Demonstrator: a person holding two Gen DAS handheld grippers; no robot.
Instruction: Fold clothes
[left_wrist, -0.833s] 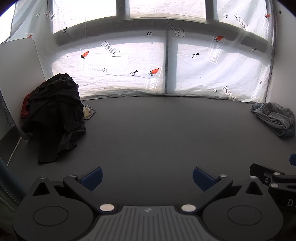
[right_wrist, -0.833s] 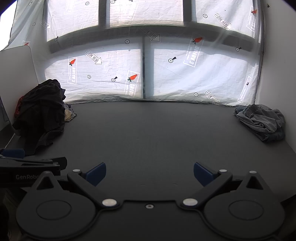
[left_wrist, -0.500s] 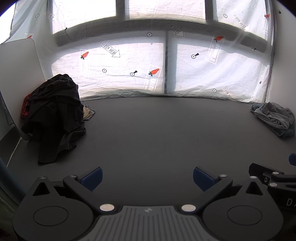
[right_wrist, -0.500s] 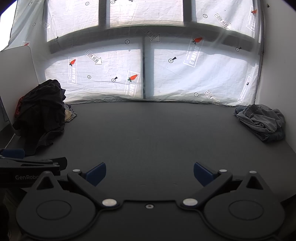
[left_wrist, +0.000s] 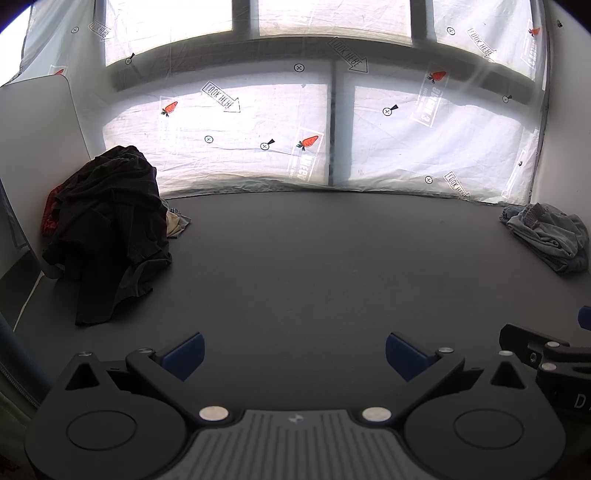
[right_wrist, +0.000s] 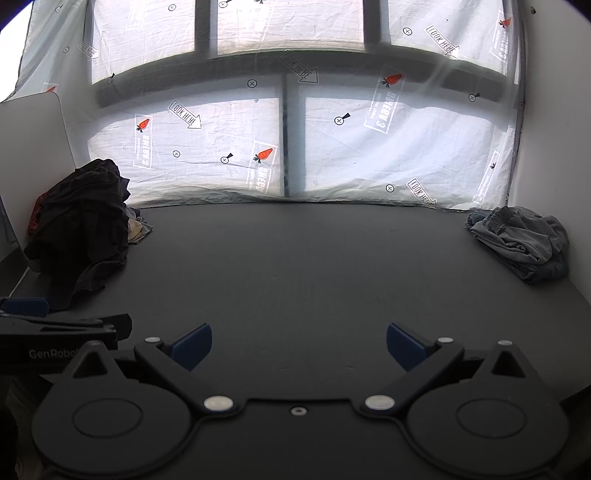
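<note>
Both claws wide over a dark desk

My left claw (left_wrist: 293, 356) and right claw (right_wrist: 299, 349) gape with nothing held above the grey desk (left_wrist: 314, 258). Dark clothes (left_wrist: 107, 225) heap at its far left, grey clothes (right_wrist: 524, 240) far right, before a printed sheet (right_wrist: 369, 147) over the window

I see a matt dark table (left_wrist: 314, 266), smooth with a faint grain. The black heap (left_wrist: 107, 221) and grey heap (left_wrist: 546, 232) are soft, creased cloth. My grippers' bodies look like matt black plastic, with blue pads (left_wrist: 184, 354) and shiny metal rivets (left_wrist: 213, 413). The backdrop (left_wrist: 240, 155) is wrinkled, translucent printed sheet.
</note>
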